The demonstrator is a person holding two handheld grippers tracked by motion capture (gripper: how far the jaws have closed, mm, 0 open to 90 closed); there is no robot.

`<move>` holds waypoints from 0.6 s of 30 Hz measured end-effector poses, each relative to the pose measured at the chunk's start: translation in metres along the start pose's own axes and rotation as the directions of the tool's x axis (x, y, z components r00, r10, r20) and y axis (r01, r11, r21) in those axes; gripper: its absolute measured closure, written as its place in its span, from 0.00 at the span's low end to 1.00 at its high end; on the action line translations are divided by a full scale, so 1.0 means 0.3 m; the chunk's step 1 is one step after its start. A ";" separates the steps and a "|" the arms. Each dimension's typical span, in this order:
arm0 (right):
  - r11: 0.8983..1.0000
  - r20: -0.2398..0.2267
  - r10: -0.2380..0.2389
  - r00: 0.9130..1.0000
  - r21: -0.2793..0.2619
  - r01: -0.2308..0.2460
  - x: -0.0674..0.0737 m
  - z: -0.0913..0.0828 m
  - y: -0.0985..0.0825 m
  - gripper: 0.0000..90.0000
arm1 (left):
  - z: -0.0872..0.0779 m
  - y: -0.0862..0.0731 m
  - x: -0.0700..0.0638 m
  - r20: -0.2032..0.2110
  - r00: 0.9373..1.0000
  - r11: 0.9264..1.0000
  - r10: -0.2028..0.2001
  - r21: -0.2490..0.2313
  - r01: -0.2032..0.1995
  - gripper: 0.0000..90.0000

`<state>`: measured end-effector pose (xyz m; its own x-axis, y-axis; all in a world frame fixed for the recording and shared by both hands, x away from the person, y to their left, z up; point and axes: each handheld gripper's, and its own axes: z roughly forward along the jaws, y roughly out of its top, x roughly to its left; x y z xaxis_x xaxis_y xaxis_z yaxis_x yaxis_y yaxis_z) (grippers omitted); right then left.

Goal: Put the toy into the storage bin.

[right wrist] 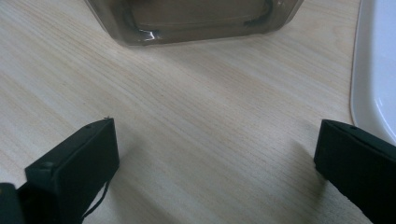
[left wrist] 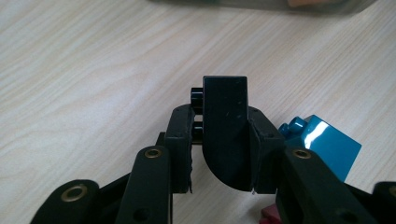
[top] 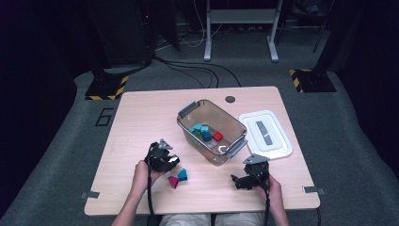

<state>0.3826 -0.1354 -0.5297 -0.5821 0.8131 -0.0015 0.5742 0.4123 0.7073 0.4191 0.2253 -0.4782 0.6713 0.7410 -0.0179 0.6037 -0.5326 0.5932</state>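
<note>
Near edge of the wooden table (top: 141, 117): the person's two hands come in low, one gripper in each. Left gripper (left wrist: 219, 140) sits near-left, jaws clamped on a black block (left wrist: 225, 126) with a rounded lower end and studs on one side; the pads press both its flanks, block upright between them. Just to the right of that gripper, on the tabletop, a teal block (top: 182, 175) and a dark red block (top: 173, 181) lie side by side, close together; whether they touch I cannot tell. In the left gripper view the teal one shows just beyond the right jaw. Right gripper (top: 244, 180) rests near-right, jaws spread wide with bare wood between them, holding nothing. Farther back, mid-table, a clear plastic bin (top: 235, 126) with grey latches stands at an angle; inside lie several teal blocks (top: 201, 130) and one red block (top: 217, 136). Right of the bin, just beside it, its white lid (top: 277, 141) lies flat on the table. Beyond the far edge, grey carpet with cables.
</note>
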 end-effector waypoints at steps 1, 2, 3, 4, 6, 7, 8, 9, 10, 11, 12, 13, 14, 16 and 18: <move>1.000 0.000 0.000 1.000 -0.001 0.000 0.000 0.000 0.000 0.00 | -0.004 0.002 0.000 0.001 1.000 1.000 -0.005 0.003 0.005 0.73; 1.000 0.000 0.000 1.000 -0.001 0.000 0.000 0.000 0.000 0.00 | -0.011 0.008 0.004 -0.005 1.000 1.000 -0.002 -0.003 0.002 0.73; 1.000 0.000 0.000 1.000 -0.001 0.000 0.000 0.000 0.000 0.00 | -0.011 0.008 0.004 -0.005 1.000 1.000 -0.002 -0.003 0.002 0.73; 1.000 0.000 0.000 1.000 0.000 0.000 0.000 0.000 0.000 0.00 | -0.017 0.012 0.005 -0.006 1.000 1.000 -0.003 -0.006 0.003 0.73; 1.000 0.000 -0.001 1.000 -0.001 0.001 0.000 0.000 0.000 0.00 | -0.024 0.017 0.009 -0.008 1.000 1.000 0.000 -0.015 0.000 0.73; 1.000 0.000 0.000 1.000 0.000 0.000 0.000 0.000 0.000 0.00 | -0.029 0.021 0.010 -0.011 1.000 1.000 -0.001 -0.017 0.001 0.73; 1.000 0.000 0.000 1.000 -0.001 0.000 0.000 0.000 0.000 0.00 | -0.032 0.023 0.011 -0.012 1.000 1.000 0.001 -0.017 -0.001 0.73; 1.000 0.000 0.000 1.000 -0.001 0.000 0.000 0.000 0.000 0.00 | -0.036 0.027 0.013 -0.012 1.000 1.000 0.003 -0.016 -0.003 0.73; 1.000 0.000 0.000 1.000 0.000 0.000 0.000 0.000 0.000 0.00 | -0.040 0.030 0.014 -0.016 1.000 1.000 0.005 -0.018 -0.005 0.73; 1.000 0.000 0.000 1.000 -0.001 0.000 0.000 0.000 0.000 0.00 | -0.044 0.033 0.015 -0.020 1.000 1.000 0.004 -0.020 -0.004 0.73; 1.000 0.000 0.000 1.000 0.000 0.000 0.000 0.000 0.000 0.00 | -0.048 0.037 0.017 -0.018 1.000 1.000 0.006 -0.022 -0.006 0.73; 1.000 0.000 0.000 1.000 -0.001 0.000 0.000 0.000 0.000 0.00 | -0.051 0.040 0.017 -0.023 1.000 1.000 0.005 -0.026 -0.006 0.73; 1.000 0.001 0.000 1.000 0.000 0.000 0.000 0.000 0.000 0.00 | -0.059 0.047 0.019 -0.023 1.000 1.000 0.006 -0.028 -0.006 0.73; 1.000 0.000 0.000 1.000 -0.001 0.000 0.000 0.000 0.000 0.00 | -0.063 0.050 0.019 -0.024 1.000 0.999 0.007 -0.033 -0.008 0.73; 1.000 0.000 0.000 1.000 -0.001 0.000 0.000 0.000 0.000 0.00 | -0.071 0.058 0.020 -0.030 1.000 0.999 0.008 -0.036 -0.010 0.73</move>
<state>0.3826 -0.1354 -0.5297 -0.5824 0.8129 -0.0017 0.5737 0.4124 0.7077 0.4245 0.2291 -0.4508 0.6632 0.7484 0.0114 0.5814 -0.5247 0.6218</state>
